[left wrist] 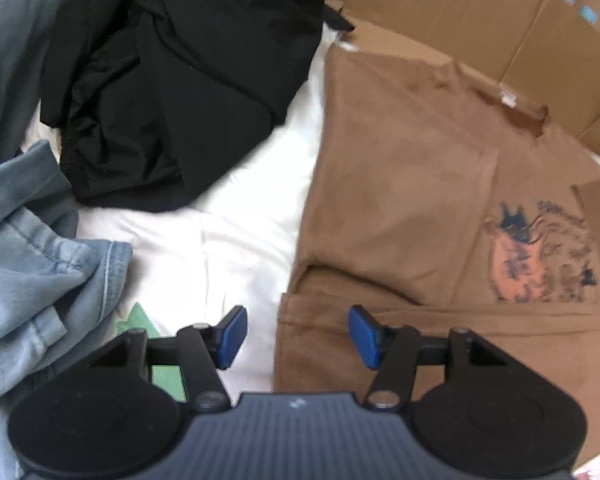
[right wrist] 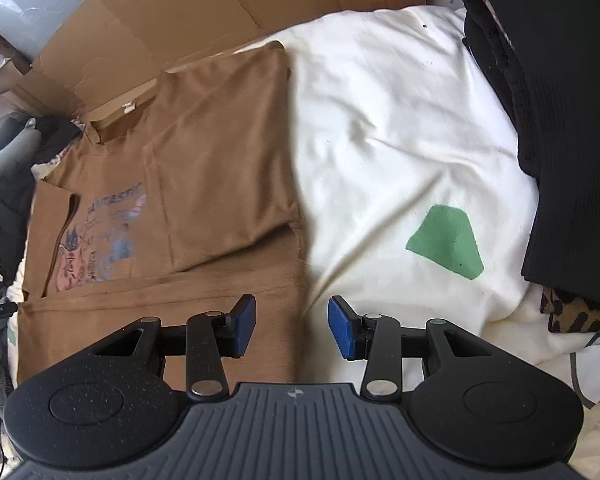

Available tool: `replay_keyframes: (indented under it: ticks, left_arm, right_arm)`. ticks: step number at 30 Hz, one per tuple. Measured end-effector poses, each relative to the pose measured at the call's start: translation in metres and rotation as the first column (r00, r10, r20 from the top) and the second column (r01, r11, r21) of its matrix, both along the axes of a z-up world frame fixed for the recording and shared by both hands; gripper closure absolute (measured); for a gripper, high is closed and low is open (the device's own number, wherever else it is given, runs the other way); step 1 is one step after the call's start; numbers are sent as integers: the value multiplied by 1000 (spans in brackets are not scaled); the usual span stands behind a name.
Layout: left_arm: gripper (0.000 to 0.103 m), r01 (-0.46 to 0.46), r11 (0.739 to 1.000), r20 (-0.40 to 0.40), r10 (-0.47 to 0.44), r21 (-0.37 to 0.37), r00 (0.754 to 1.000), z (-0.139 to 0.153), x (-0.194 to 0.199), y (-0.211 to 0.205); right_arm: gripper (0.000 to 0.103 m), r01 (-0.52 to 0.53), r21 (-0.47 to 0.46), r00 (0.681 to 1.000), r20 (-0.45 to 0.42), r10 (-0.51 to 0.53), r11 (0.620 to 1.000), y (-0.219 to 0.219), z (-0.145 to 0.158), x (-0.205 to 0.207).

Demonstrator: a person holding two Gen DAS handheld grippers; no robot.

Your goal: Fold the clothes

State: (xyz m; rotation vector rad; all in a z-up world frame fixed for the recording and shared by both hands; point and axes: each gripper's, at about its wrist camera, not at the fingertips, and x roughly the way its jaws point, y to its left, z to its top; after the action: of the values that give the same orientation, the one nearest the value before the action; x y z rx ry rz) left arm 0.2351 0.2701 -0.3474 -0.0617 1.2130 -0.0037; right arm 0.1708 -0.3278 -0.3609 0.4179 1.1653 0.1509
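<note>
Brown T-shirt: lies partly folded on the white bedding, printed side up, collar toward the cardboard; bottom hem nearest both grippers.
Left gripper: jaws spread about halfway, nothing between the blue pads; the gap sits over the shirt's near edge, where brown cloth meets white sheet. Contact with the cloth cannot be told.
Right gripper: jaws likewise parted about halfway, empty; one pad over the shirt's lower hem, the other over the bedding. Contact cannot be told.
Black garment: crumpled heap on the bedding, apart from the shirt.
Denim garment: bunched beside the left gripper, cut off by the frame edge.
Green patch: printed on the bedding, beside the right gripper.
Hard to read: shirt print is blurred, lettering illegible.
Cut off: dark ribbed fabric and a leopard-pattern piece run out of the right wrist view.
</note>
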Motion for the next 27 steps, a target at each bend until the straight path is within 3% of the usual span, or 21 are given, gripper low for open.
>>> replay_keyframes:
  ticks: [2, 9, 10, 11, 12, 14, 16, 27]
  left_arm:
    - [53, 13, 1000, -3, -13, 10, 1000, -7, 1, -3]
    - [57, 25, 1000, 8, -25, 19, 1000, -17, 0, -7]
    - [61, 30, 999, 15, -31, 19, 999, -16, -2, -8]
    - [72, 37, 999, 22, -38, 16, 999, -15, -3, -8]
    - [81, 40, 999, 26, -40, 17, 999, -13, -4, -8]
    - [88, 40, 999, 41, -41, 36, 998, -9, -8, -8]
    - [89, 41, 998, 62, -43, 38, 997, -4, -14, -8]
    - [92, 63, 995, 154, -74, 74, 985, 14, -35, -13]
  right_arm:
    - [55, -7, -15, 1000, -7, 7, 1000, 0, -6, 0]
    - [56, 1, -31, 1000, -7, -1, 1000, 1, -19, 2]
    - [57, -5, -36, 1000, -4, 5, 999, 3, -20, 2]
    - [58, -13, -44, 1000, 2, 13, 999, 4, -19, 3]
    - [65, -18, -47, 1000, 10, 19, 999, 5, -18, 3]
    - [77, -29, -53, 999, 25, 30, 998, 8, -15, 2]
    - [85, -46, -68, 998, 46, 49, 997, 12, -10, 1]
    - [85, -84, -137, 983, 152, 105, 987, 24, 9, -16]
